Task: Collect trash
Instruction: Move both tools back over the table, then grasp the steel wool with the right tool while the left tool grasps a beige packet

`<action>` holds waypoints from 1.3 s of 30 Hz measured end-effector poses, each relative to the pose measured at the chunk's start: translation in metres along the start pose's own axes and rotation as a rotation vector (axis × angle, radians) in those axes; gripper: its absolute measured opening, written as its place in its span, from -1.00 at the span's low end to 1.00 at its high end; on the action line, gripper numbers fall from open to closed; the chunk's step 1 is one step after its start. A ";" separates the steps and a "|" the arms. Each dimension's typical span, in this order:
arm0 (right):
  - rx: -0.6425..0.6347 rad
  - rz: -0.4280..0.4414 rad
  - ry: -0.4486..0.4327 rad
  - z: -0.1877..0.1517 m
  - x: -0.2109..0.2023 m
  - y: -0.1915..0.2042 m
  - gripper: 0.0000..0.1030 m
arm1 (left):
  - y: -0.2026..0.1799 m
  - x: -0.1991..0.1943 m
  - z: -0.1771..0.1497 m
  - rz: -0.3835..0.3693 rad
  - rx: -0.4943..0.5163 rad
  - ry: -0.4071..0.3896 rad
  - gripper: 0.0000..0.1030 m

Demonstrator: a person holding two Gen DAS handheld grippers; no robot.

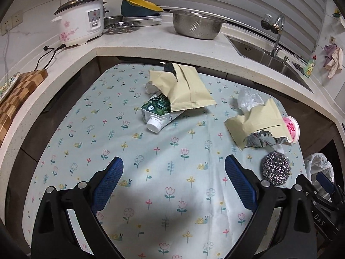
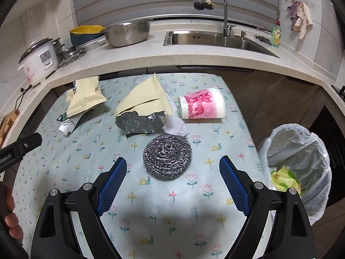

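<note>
Nearest to us, our left gripper (image 1: 173, 170) hangs released over bare floral tablecloth (image 1: 120, 129), nothing between its blue pads. Farther off on the left lie a green-and-white carton (image 1: 158, 112) with a white cap, on its side, and a beige pouch (image 1: 183, 88) resting partly over it. Right of these sits a torn beige pouch (image 2: 142, 101) with foil lining showing, a white scrap just beside it. Our right gripper (image 2: 172, 168) is also spread wide and empty, with a steel wool scourer (image 2: 167, 157) on the cloth just beyond its fingertips. A pink-and-white cup (image 2: 201, 105) lies tipped over farther right. Past the table's right edge stands a white-lined trash bin (image 2: 301, 157), yellow-green wrapper inside.
</note>
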State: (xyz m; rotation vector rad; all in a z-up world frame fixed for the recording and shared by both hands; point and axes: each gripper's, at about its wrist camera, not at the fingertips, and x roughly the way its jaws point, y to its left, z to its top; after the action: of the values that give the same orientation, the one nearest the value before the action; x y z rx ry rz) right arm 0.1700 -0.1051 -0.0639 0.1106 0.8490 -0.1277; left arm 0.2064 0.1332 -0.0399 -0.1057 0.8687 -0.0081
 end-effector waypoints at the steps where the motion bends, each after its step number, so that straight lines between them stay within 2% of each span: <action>1: 0.004 -0.001 0.006 0.001 0.007 0.002 0.63 | 0.003 0.003 0.001 0.001 -0.001 -0.001 0.76; 12: 0.023 -0.041 0.080 0.003 0.065 0.007 0.63 | -0.003 0.034 0.009 -0.039 0.077 0.001 0.76; 21: 0.044 -0.030 0.108 0.002 0.084 0.002 0.63 | -0.026 0.050 0.009 -0.095 0.127 0.021 0.76; 23: 0.051 -0.018 0.107 0.001 0.086 0.001 0.62 | -0.033 0.052 0.008 -0.104 0.139 0.026 0.76; 26: 0.057 0.007 0.108 -0.001 0.084 -0.002 0.40 | -0.044 0.055 0.008 -0.119 0.162 0.026 0.77; 35: 0.138 0.018 0.077 -0.005 0.059 -0.032 0.37 | -0.093 0.065 0.012 -0.180 0.241 0.021 0.80; 39: 0.156 0.004 0.067 -0.004 0.051 -0.046 0.37 | -0.118 0.080 0.009 -0.181 0.297 0.012 0.80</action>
State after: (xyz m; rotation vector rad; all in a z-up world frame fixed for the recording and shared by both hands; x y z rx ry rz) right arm 0.1934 -0.1537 -0.1076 0.2640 0.9049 -0.1874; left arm 0.2693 0.0125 -0.0836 0.0943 0.8584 -0.3060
